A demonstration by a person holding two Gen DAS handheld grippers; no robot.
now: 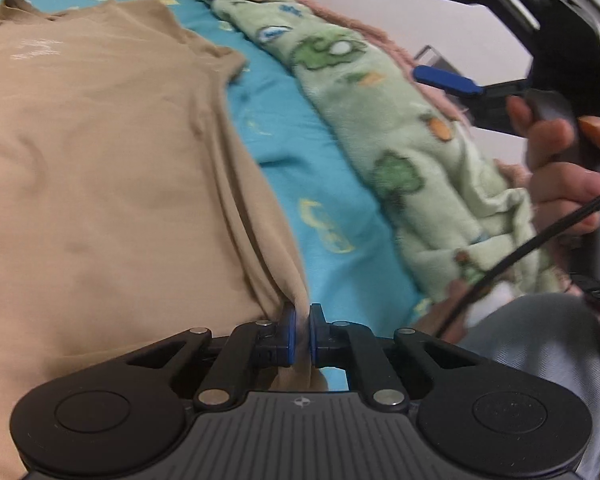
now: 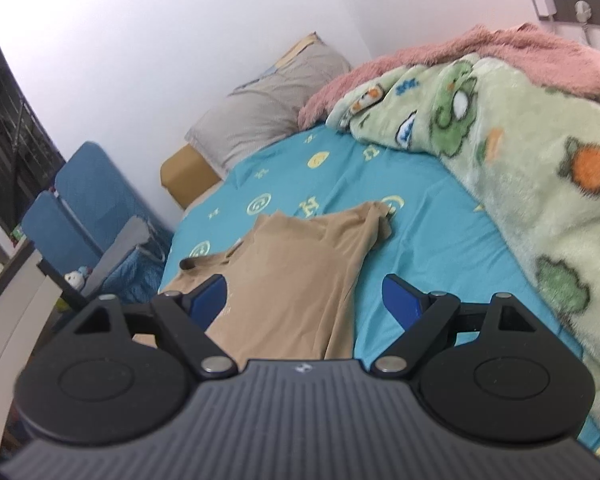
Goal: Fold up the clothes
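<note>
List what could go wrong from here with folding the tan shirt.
1. The left gripper pinches only a bunched edge of the tan shirt; a pull could slip it free or drag the shirt askew.
2. The right gripper is open and holds nothing, so the shirt is held at a single point and may fold unevenly.
3. The green fleece blanket lies close and could snag.

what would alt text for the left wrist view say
The left gripper is shut on the edge of a tan shirt lying on a blue bedsheet. To the right lie a green blanket and a hand holding the open right gripper.
</note>
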